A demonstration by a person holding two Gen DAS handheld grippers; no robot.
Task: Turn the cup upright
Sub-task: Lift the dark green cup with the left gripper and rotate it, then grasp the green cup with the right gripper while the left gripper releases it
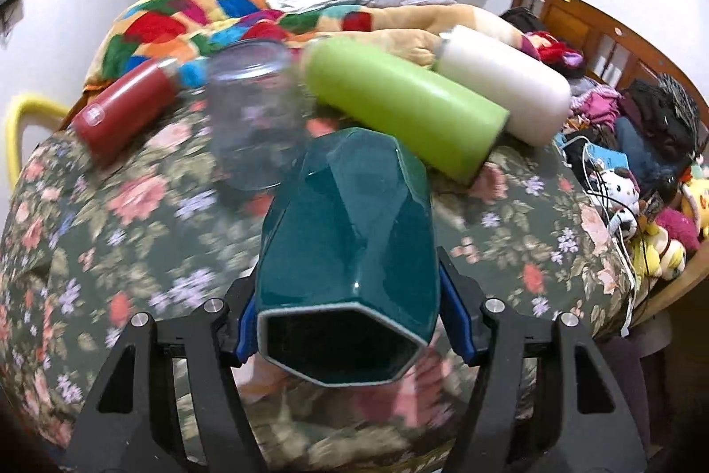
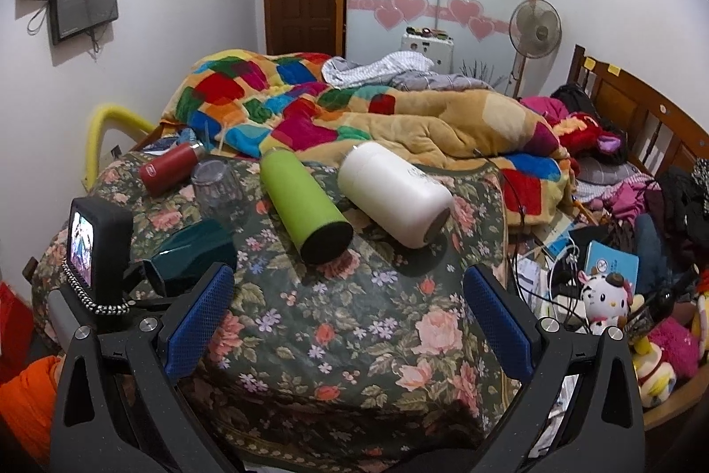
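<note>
A dark teal faceted cup (image 1: 350,233) lies on its side between the blue pads of my left gripper (image 1: 350,322), its open mouth toward the camera. The gripper is shut on it above the floral bedspread (image 1: 133,251). In the right wrist view the same cup (image 2: 195,247) shows at the left, held by the left gripper. My right gripper (image 2: 350,318) is open and empty over the floral bedspread (image 2: 332,318), to the right of the cup.
A red bottle (image 1: 124,109), a clear glass jar (image 1: 255,118), a green bottle (image 1: 407,105) and a white bottle (image 1: 505,87) lie beyond the cup. A patchwork blanket (image 2: 310,105) is piled behind. Toys and clutter (image 2: 607,295) sit at the right.
</note>
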